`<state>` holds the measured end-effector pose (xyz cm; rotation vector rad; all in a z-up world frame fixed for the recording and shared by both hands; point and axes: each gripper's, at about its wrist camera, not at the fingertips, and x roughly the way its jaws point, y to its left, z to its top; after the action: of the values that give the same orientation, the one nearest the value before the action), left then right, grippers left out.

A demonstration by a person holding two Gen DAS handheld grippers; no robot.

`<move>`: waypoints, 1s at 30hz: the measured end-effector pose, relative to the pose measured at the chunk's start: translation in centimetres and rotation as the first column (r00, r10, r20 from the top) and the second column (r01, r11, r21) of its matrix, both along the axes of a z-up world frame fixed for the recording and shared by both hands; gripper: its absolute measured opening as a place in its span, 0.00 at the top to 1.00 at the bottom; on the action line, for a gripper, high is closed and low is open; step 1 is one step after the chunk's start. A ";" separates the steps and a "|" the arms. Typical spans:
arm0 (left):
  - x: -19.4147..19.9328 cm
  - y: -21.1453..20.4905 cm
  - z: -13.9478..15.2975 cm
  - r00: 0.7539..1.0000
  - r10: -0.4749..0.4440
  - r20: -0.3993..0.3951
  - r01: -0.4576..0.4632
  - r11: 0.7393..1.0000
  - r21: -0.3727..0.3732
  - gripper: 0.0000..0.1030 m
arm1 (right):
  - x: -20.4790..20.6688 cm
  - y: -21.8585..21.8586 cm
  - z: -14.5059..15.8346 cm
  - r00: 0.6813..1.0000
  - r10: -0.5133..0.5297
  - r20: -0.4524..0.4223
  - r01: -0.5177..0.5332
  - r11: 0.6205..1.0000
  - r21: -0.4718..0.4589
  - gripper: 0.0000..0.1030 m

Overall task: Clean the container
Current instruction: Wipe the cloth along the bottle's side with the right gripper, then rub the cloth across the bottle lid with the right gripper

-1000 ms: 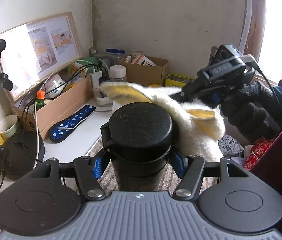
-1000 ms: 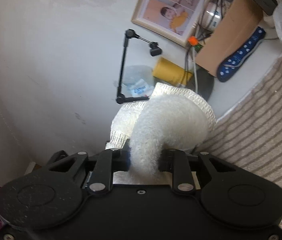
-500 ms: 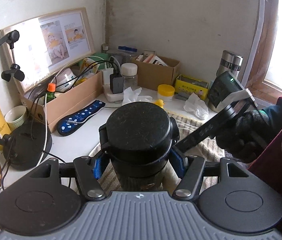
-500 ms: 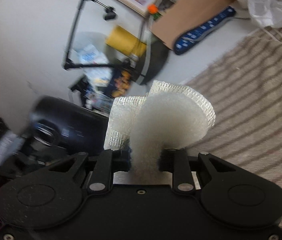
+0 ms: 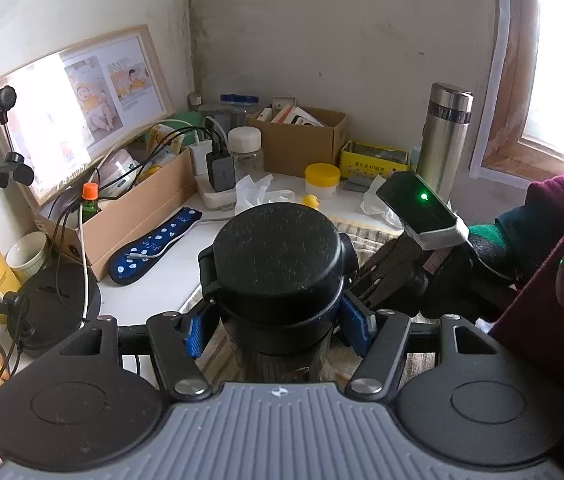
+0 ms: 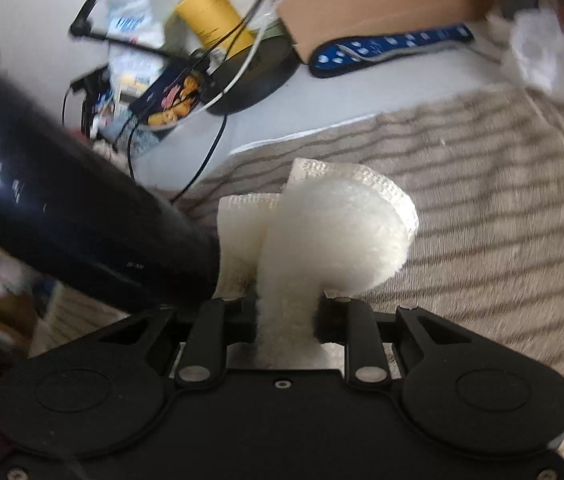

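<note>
Container (image 5: 277, 268) — black, lid on, upright over striped mat (image 6: 482, 184), clamped in left claw (image 5: 277, 326). Right claw (image 6: 286, 316) pinched on white cloth (image 6: 334, 236); cloth beside container's lower wall, contact unclear. Judged: wiping under way, wall and base left, cleanliness not readable. Around: cardboard box (image 5: 137, 216), blue power strip (image 5: 153, 244), steel flask (image 5: 444, 140), yellow jar (image 5: 322, 180), cables — worktop clutter near, none blocking cloth.
</note>
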<state>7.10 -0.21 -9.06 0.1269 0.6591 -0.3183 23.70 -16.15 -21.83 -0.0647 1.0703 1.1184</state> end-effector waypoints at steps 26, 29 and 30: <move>-0.8 0.4 0.2 0.999 -0.049 -0.011 0.049 0.999 0.024 0.38 | -0.4 -6.7 8.4 0.926 -0.004 -0.377 0.243 0.771 0.588 0.79; -0.8 -0.2 0.2 0.998 -0.067 -0.002 0.067 0.997 0.046 0.38 | -0.4 -6.6 10.2 0.942 0.015 -0.336 0.207 0.763 0.613 0.79; -0.8 -0.3 0.2 0.997 -0.074 0.001 0.074 0.996 0.054 0.38 | -0.4 -6.4 10.6 0.947 0.018 -0.319 0.190 0.770 0.609 0.79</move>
<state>6.31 -0.55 -8.84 0.2036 0.6612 -0.3714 23.28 -22.52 -11.21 0.7207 0.8992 1.3839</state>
